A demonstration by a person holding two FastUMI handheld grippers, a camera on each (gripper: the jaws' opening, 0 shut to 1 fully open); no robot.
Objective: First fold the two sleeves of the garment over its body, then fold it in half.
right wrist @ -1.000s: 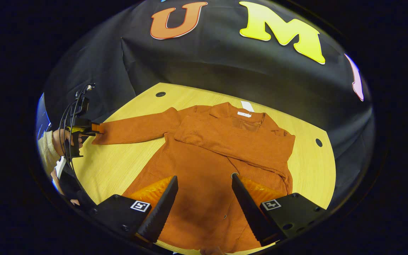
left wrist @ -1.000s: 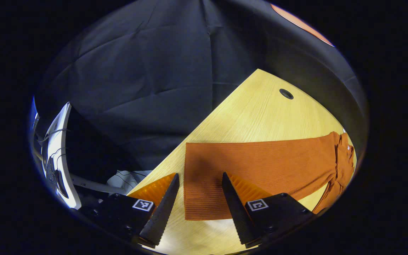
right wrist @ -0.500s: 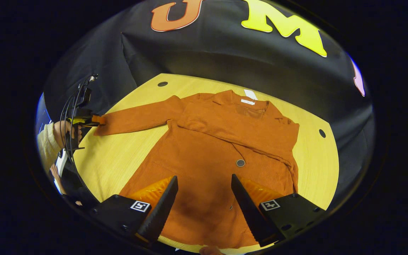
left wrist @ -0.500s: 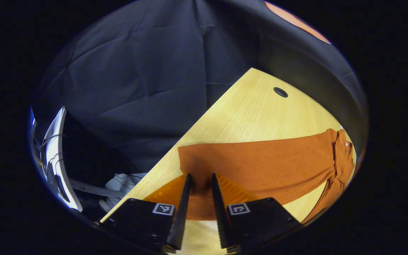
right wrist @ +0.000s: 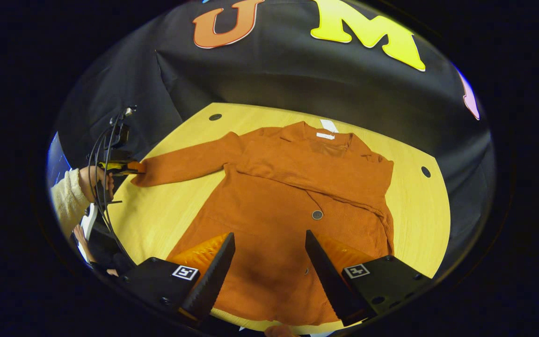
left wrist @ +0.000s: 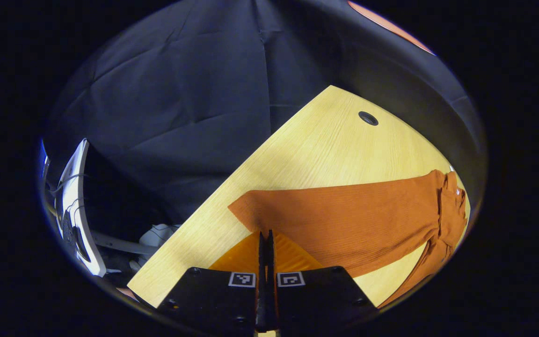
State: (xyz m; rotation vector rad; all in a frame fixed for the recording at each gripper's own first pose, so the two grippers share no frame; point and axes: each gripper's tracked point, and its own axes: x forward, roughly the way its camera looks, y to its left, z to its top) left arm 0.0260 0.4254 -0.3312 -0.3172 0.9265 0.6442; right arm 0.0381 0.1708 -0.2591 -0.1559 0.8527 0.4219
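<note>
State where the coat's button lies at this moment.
In the right gripper view the button sits mid-coat, just below the folded sleeve, ahead of the right gripper.

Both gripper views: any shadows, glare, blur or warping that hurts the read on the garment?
Left gripper view: sharp; fisheye bows the table edge; a dark shadow falls on the sleeve cuff ahead of the left gripper.
Right gripper view: sharp, evenly lit; the right gripper shades the garment hem; no glare; the rim curves strongly.
</note>
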